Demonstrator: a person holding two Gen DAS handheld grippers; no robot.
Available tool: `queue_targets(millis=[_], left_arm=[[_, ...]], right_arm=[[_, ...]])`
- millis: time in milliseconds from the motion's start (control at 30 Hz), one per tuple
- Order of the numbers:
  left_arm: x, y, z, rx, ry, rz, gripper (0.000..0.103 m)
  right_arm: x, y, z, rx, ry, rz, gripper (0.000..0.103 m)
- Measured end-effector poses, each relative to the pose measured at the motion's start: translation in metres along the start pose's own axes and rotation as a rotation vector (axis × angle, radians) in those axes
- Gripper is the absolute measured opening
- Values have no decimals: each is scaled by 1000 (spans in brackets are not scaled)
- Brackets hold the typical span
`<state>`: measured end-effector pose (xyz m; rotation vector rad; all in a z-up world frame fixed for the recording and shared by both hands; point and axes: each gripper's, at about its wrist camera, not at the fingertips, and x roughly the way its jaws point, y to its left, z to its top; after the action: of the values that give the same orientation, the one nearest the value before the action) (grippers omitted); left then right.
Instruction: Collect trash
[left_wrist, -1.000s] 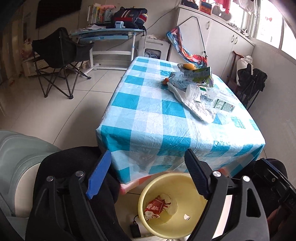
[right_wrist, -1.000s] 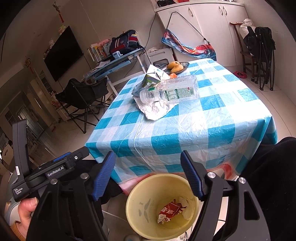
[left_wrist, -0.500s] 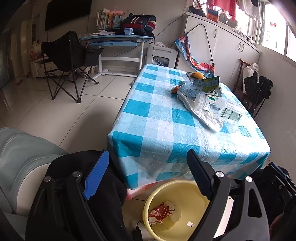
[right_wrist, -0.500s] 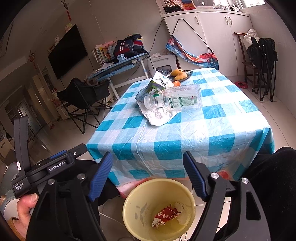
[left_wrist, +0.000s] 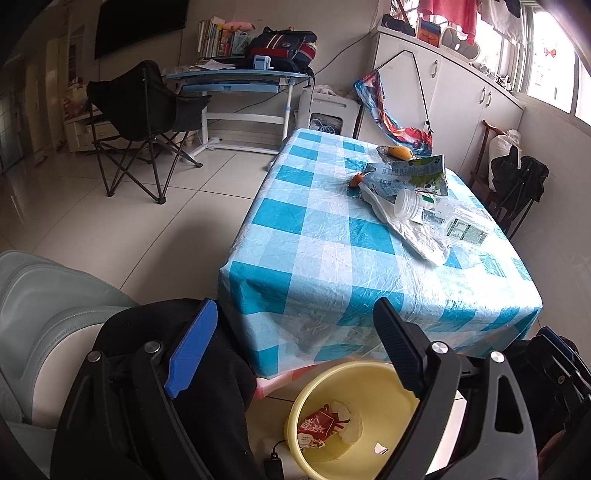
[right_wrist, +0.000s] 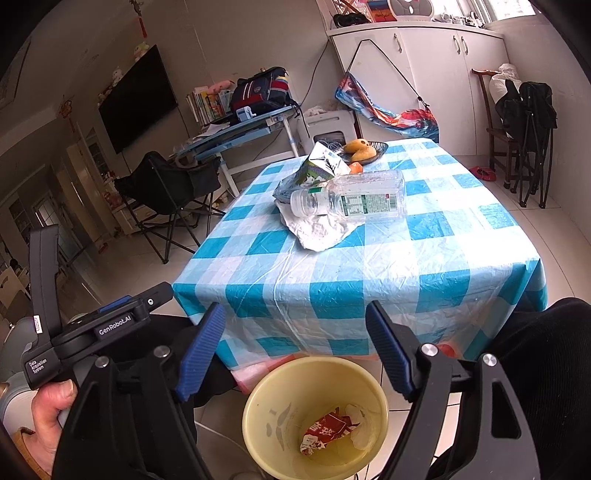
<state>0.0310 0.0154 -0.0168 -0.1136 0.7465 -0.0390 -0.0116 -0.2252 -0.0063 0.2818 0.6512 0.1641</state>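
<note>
A yellow bin stands on the floor under the near edge of the table and holds a red wrapper. On the blue checked tablecloth lie a clear plastic bottle, a crumpled white bag and a flattened carton. My left gripper and right gripper are both open and empty, held above the bin, short of the table's near edge.
A fruit bowl and an orange item sit behind the trash. A folding chair, a desk and white cabinets ring the room. My black-clad legs flank the bin. The left gripper body shows in the right view.
Both grippers have lifted and tilted upward, so the table sits lower and the room shows more. Jaws stay open. The trash has not moved.
</note>
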Motion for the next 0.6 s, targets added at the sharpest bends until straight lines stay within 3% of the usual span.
queue_targets(millis=[600], left_arm=[[0,2,0,0,1,1,83]], right_arm=[[0,2,0,-8,-2,-1,76]])
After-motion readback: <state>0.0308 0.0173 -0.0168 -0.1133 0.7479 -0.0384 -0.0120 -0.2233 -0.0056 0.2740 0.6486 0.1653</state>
